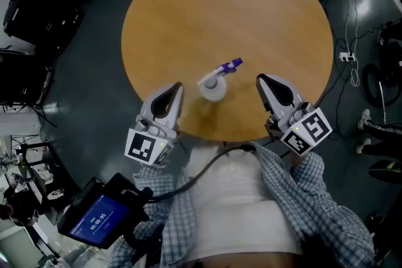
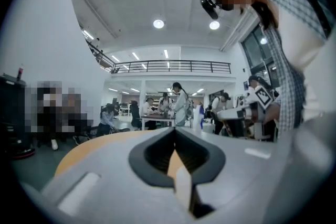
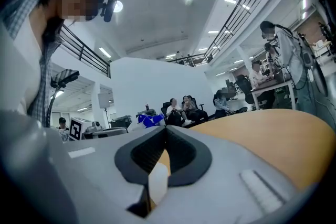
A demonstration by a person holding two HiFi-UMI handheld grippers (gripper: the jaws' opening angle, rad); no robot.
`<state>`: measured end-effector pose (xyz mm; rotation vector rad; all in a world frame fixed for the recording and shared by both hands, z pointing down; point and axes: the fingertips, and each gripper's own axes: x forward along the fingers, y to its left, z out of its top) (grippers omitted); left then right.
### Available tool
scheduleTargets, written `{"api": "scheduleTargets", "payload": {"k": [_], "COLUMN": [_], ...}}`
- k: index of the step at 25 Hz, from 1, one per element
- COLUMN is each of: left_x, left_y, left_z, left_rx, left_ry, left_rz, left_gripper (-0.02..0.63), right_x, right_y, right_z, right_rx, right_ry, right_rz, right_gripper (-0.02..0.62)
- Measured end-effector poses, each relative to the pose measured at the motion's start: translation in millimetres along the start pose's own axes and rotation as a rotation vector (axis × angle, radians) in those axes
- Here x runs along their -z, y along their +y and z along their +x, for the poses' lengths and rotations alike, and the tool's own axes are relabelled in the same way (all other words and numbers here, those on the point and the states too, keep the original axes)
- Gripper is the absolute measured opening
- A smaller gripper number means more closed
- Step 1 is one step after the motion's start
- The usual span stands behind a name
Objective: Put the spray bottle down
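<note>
The spray bottle [image 1: 213,86], white with a purple-blue nozzle, stands upright on the round wooden table [image 1: 239,3] near its front edge, with nothing holding it. My left gripper [image 1: 178,86] is just left of the bottle, apart from it, jaws shut and empty. My right gripper [image 1: 260,79] is to the bottle's right, also shut and empty. In the left gripper view the closed jaws [image 2: 175,129] fill the lower frame and the bottle [image 2: 198,115] shows small beyond them. In the right gripper view the bottle's blue nozzle [image 3: 149,119] peeks over the shut jaws [image 3: 165,128].
The person's body stands against the table's near edge between both grippers. A black device with a blue screen [image 1: 100,218] hangs at lower left. Black chairs and bags [image 1: 31,16] lie on the floor left; cables and a power strip [image 1: 347,57] lie right. People sit and stand in the background.
</note>
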<state>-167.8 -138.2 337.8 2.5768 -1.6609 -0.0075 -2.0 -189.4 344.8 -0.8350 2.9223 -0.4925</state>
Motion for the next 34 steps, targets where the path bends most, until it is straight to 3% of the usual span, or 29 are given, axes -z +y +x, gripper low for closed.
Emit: {"api": "scheduleTargets", "payload": {"k": [4,14,34], "left_x": [4,20,24], "left_y": [6,-7,-12], "left_z": [-4,0,2], "left_rx": [-0.013,0.055,0.072], "left_ry": [0.002,0.063,0.081], "left_rz": [0.008,0.032,0.06], "left_gripper": [0.002,0.002,0.002], "right_x": [2,-5,-5], "right_y": [0,5,4], "right_z": [6,7,8], "right_rx": [-0.008,-0.026,-0.025], "right_ry": [0.013,0.007,0.008], "right_rz": [-0.018,-0.047,-0.042], "right_gripper": [0.003,0.003,0.003]}}
